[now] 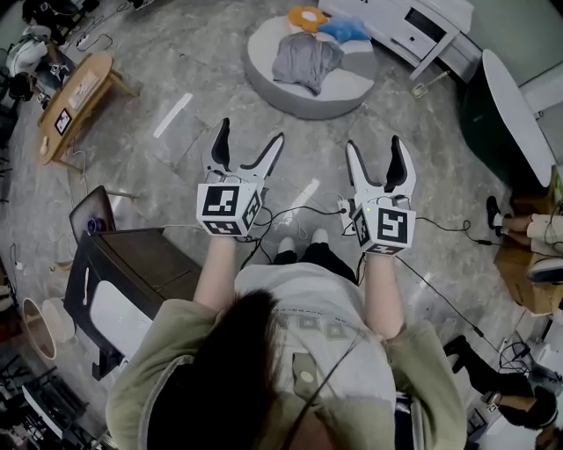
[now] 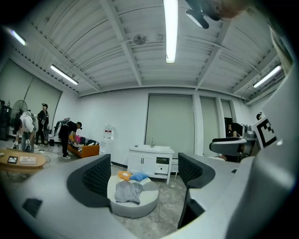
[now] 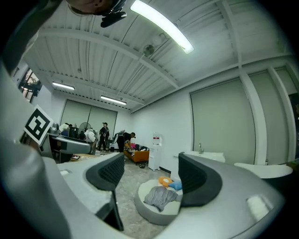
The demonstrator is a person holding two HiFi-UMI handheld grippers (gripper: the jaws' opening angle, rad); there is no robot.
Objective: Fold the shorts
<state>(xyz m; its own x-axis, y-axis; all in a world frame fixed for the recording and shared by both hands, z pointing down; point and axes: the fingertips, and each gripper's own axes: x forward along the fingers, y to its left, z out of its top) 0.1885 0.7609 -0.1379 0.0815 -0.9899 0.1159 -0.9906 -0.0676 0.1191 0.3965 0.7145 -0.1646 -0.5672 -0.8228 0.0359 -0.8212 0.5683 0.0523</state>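
Both released and empty, the left hand-held gripper (image 1: 252, 132) and right hand-held gripper (image 1: 374, 142) face crumpled grey shorts (image 1: 305, 61) lying mid-top on a round floor cushion (image 1: 295, 104)

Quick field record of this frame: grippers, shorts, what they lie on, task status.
left gripper: open, empty, held in the air
right gripper: open, empty, held in the air
shorts: grey, crumpled, untouched
support: round pad, ahead of both grippers
also on pad: orange item, blue item
task: folding not yet begun
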